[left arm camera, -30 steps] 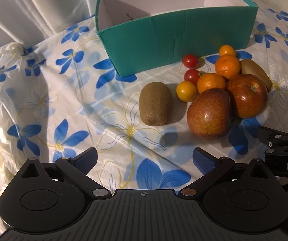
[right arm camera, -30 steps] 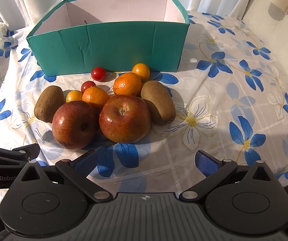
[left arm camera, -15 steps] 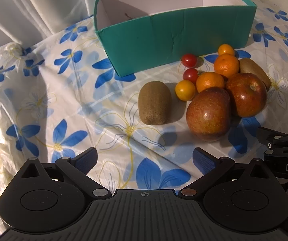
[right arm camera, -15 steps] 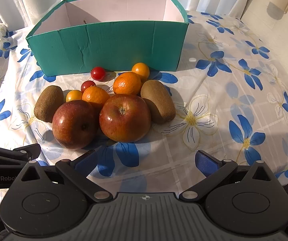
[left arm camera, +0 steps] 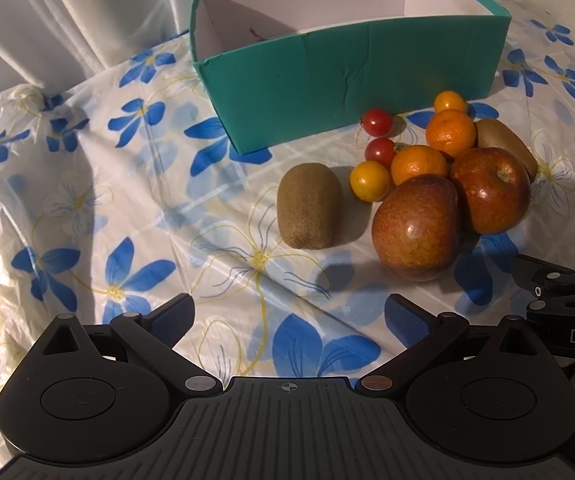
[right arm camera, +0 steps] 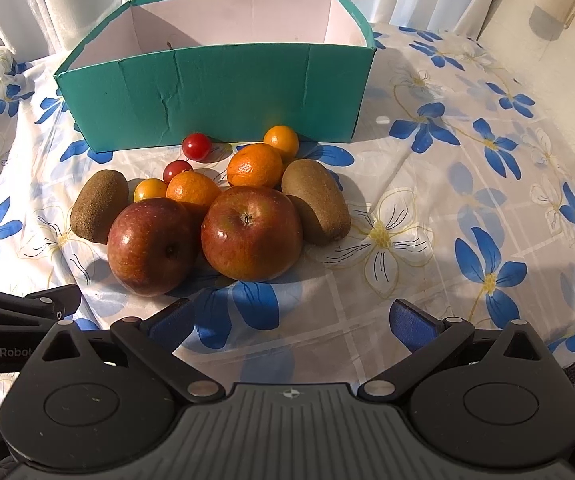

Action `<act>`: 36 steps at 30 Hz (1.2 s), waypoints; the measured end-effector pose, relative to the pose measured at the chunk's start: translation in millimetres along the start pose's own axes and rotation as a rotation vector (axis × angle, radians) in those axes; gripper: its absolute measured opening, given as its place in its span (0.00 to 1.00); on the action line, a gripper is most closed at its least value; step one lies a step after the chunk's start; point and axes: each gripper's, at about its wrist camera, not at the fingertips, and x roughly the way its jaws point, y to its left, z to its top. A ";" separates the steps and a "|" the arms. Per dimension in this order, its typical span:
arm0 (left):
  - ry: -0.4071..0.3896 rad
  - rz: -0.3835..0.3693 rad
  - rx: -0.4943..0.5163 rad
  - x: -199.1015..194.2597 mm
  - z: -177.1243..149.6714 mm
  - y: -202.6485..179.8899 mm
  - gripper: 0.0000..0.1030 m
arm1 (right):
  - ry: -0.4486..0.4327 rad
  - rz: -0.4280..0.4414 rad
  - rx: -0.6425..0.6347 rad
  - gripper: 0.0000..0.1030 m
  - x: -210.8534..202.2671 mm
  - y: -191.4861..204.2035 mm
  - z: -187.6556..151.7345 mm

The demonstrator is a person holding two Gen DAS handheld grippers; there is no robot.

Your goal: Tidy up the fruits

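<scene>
A pile of fruit lies on the flowered tablecloth in front of an open teal box (right arm camera: 223,92) (left arm camera: 351,76). It holds two red apples (right arm camera: 153,246) (right arm camera: 251,232), two kiwis (right arm camera: 98,206) (right arm camera: 316,202), two mandarins (right arm camera: 255,165) (right arm camera: 193,190), two red cherry tomatoes (right arm camera: 196,146) and two small yellow fruits (right arm camera: 281,139). My left gripper (left arm camera: 287,316) is open and empty, short of the left kiwi (left arm camera: 309,205) and the near apple (left arm camera: 415,227). My right gripper (right arm camera: 291,318) is open and empty, just short of the apples.
The box stands at the back against white curtains (right arm camera: 67,4) and shows a white inside. The cloth (right arm camera: 467,208) drapes over the table edge at left and right. A beige wall (right arm camera: 559,28) rises at the far right.
Both grippers stay open. The left gripper has shifted very slightly, so the fruit sits a touch lower-left in its view. The fruit has not moved.
</scene>
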 end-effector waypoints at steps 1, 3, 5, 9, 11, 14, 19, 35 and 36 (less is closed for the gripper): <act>0.000 -0.001 0.000 0.0 0.0 -0.1 1.00 | 0.000 -0.001 0.001 1.00 -0.4 0.0 -0.2; 0.000 -0.005 0.000 -0.6 0.1 0.7 1.00 | -0.002 -0.002 0.003 1.00 -1.2 -0.1 -0.5; 0.000 -0.007 0.001 -1.4 0.0 0.6 1.00 | -0.002 -0.003 0.004 1.00 -1.6 0.0 -1.1; 0.001 -0.010 0.002 -1.7 -0.3 0.6 1.00 | -0.002 -0.003 0.003 1.00 -1.8 0.0 -1.4; 0.002 -0.013 0.001 -1.9 -0.4 1.5 1.00 | -0.003 -0.003 0.003 1.00 -1.9 0.0 -1.4; 0.002 -0.015 0.002 -2.0 -1.0 1.7 1.00 | -0.002 -0.003 0.003 1.00 -1.8 0.0 -1.3; 0.004 -0.020 0.006 -1.4 -1.1 1.7 1.00 | -0.005 -0.010 0.006 1.00 -3.1 -0.4 -4.0; 0.012 -0.028 0.016 -1.0 1.8 -0.9 1.00 | -0.001 -0.017 0.014 1.00 -3.3 -3.0 -1.8; 0.012 -0.028 0.017 -0.9 2.1 -1.1 1.00 | -0.001 -0.018 0.013 1.00 -3.2 -3.1 -1.5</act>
